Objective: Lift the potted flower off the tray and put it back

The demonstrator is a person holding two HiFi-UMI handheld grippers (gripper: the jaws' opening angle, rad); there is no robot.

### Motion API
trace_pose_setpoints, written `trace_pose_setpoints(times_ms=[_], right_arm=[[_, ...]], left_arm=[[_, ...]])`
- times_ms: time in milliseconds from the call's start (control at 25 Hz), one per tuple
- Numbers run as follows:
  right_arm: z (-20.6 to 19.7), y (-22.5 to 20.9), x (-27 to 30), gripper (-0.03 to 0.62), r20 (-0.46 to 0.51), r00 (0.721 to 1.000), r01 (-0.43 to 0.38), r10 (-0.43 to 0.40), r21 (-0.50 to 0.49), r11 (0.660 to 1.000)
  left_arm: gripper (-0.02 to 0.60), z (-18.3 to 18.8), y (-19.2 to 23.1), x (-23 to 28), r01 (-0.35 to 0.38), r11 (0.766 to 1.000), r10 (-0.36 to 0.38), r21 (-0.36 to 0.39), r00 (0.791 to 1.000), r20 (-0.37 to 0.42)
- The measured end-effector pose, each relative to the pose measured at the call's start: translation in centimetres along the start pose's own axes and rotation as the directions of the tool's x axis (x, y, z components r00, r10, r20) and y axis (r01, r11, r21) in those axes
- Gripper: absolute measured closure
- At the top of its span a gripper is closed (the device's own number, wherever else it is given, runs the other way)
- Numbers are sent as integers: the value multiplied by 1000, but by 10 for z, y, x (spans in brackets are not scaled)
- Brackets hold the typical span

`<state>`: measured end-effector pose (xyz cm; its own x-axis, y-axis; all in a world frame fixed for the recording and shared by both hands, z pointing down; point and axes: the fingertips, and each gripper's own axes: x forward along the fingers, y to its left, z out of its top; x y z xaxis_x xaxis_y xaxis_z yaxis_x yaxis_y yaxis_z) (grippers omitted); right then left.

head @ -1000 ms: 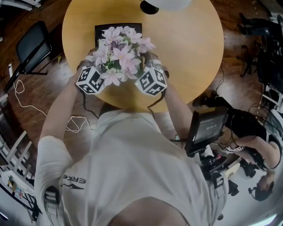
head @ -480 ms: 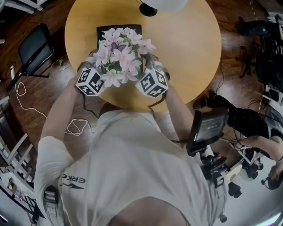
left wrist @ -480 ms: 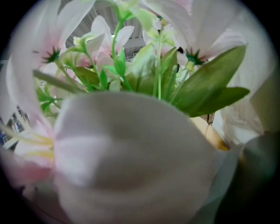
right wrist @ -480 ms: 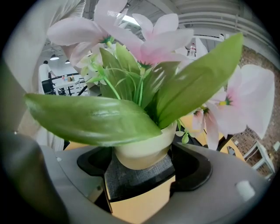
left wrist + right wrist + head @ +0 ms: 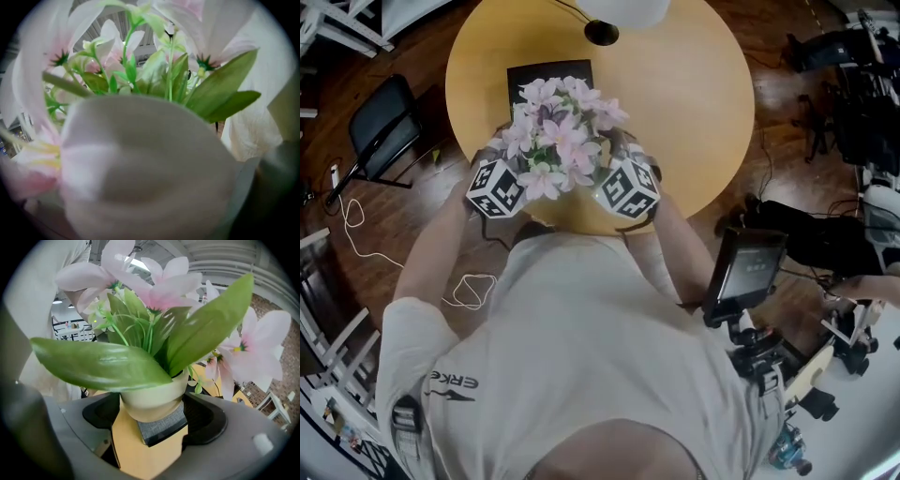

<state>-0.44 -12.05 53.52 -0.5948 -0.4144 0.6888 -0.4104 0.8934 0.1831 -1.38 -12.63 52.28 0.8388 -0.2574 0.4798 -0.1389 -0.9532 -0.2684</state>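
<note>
Potted flower point(image 5: 558, 131) looks lifted just clear of the tray point(image 5: 525, 77), held over its near end above the bench point(image 5: 694, 103). My right gripper point(image 5: 152, 414) has its jaws pressed against both sides of the pot point(image 5: 150, 397). Petals point(image 5: 140, 178) smother the left gripper point(image 5: 508, 176) camera, so I can't tell how its jaws stand. My worry is those top-heavy blooms tipping the pot, or me lowering it blind and clipping the tray edge.

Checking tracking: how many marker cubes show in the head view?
2: the left cube sits left of the potted flower, the right cube right of it. None looks hidden.
</note>
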Motion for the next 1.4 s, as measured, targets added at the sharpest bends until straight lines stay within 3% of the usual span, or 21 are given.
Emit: trace_pose_setpoints(times_ms=[240, 640, 960, 1400], right_arm=[[-2, 26, -25, 154, 5, 999, 37, -37, 11, 999], [0, 33, -32, 154, -21, 995, 94, -93, 65, 993], [1, 37, -32, 154, -12, 996, 92, -91, 72, 993], [-68, 76, -106, 154, 7, 999, 39, -39, 52, 998]], left_arm=[[57, 17, -29, -9, 19, 1000, -20, 22, 999, 40], [57, 22, -36, -13, 86, 994, -91, 62, 993, 79], [57, 24, -39, -16, 90, 994, -95, 68, 993, 75], [57, 72, -124, 29, 53, 998, -54, 36, 998, 27]])
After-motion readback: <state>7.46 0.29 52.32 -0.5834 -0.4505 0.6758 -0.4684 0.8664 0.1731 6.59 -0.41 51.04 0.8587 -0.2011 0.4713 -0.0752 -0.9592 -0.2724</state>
